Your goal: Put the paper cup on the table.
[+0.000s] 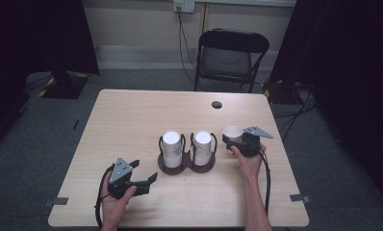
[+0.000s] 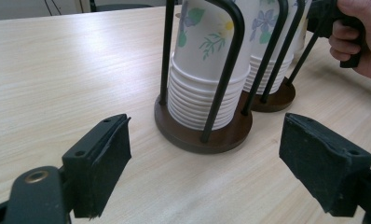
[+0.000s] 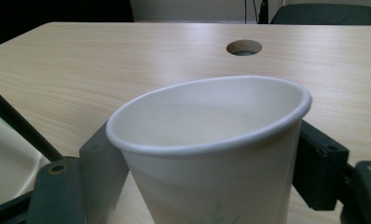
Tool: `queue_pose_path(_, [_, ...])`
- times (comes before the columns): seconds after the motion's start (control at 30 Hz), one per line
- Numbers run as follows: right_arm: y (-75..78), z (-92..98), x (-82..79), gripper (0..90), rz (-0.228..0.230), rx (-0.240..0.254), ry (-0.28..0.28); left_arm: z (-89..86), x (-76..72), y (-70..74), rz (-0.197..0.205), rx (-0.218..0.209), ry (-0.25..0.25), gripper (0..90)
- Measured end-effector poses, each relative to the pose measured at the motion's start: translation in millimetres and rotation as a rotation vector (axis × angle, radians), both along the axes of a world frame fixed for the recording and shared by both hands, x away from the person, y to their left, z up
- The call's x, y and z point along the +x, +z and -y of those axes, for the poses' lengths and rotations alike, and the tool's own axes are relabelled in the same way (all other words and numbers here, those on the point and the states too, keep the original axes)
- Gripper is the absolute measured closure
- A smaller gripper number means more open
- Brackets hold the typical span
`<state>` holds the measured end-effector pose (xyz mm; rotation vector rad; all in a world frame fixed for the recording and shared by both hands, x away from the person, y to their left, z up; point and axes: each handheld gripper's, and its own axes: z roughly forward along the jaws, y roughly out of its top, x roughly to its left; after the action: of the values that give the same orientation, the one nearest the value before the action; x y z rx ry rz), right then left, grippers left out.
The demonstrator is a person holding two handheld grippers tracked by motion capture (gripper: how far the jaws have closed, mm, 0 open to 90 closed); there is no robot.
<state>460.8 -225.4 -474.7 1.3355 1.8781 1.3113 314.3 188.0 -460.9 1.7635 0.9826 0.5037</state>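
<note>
Pale wood-grain table (image 1: 132, 115), matte, rounded corners. Dark round-based wire holder (image 1: 186, 163) carries two stacks of flower-printed paper cups. Right gripper (image 1: 237, 139): jaws flank one smooth tapered paper cup (image 3: 211, 154), right of holder; contact unclear. Left gripper (image 1: 144, 175): released, empty.

I see single paper cup (image 3: 211, 154) between right gripper (image 1: 241, 140) jaws, just right of cup holder (image 1: 186, 165): white, rolled rim, faint green leaf print low on wall, empty, mouth up, tilted a bit. I can't tell if pads press on it. Holder: dark round double base, black wire loops, two stacks of floral cups (image 2: 207, 79), upright, mid-table
</note>
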Motion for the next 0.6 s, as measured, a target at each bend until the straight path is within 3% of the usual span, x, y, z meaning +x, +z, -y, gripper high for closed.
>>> queue_pose_path(0.13, [-3.2,0.6,3.7,23.5,-0.019,0.032,0.002,0.2,0.0,-0.5,0.002,-0.002,0.0,16.2])
queue_pose_path(0.27, [-4.0,-2.6,2.6,23.5,-0.017,-0.013,0.004,-0.4,-0.8,-2.3,-0.004,-0.006,0.003,16.2])
queue_pose_path(0.6, [-5.4,-3.0,-2.7,23.0,-0.026,-0.032,0.021,-1.3,-1.1,-1.5,0.003,-0.006,0.01,16.2])
